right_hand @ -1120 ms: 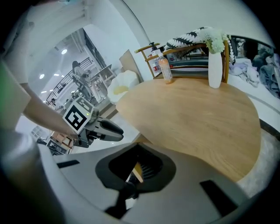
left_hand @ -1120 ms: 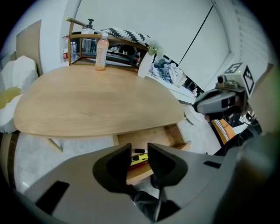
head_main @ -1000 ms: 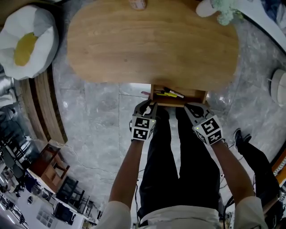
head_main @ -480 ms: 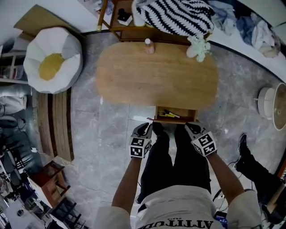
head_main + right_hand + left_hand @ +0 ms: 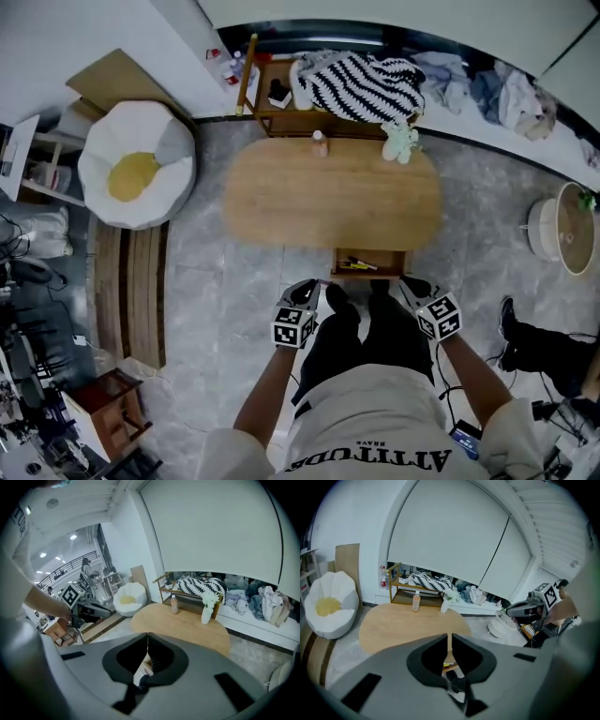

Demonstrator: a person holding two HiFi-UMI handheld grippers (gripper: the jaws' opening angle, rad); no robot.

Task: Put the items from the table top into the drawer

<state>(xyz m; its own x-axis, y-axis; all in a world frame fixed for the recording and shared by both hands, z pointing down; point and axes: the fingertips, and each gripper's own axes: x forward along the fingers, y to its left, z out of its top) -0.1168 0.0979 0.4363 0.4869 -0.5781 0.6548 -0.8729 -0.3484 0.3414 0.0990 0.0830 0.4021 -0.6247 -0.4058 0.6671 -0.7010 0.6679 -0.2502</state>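
A small bottle [image 5: 320, 143] and a white vase with pale flowers [image 5: 400, 142] stand at the far edge of the oval wooden table [image 5: 281, 197]. Its drawer [image 5: 339, 263] is pulled open at the near side, with yellow and dark pens [image 5: 357, 264] inside. My left gripper [image 5: 305, 287] hangs just left of the drawer front. Its jaws are closing to a narrow slit with nothing between them [image 5: 449, 637]. My right gripper [image 5: 412, 284] hangs just right of the drawer, its tips touching and empty [image 5: 147, 637]. Both gripper views show the bottle [image 5: 416, 602] [image 5: 174, 604] far ahead.
A white and yellow beanbag [image 5: 138, 176] sits left of the table. Behind the table is a low wooden shelf [image 5: 272, 120] under a striped blanket [image 5: 361, 86]. A round white object [image 5: 560, 230] lies on the floor at right. Someone's shoe [image 5: 511, 319] is near my right arm.
Both grippers have risen with me; the table and drawer now look much smaller and farther below. The grippers keep their places either side of the drawer front.
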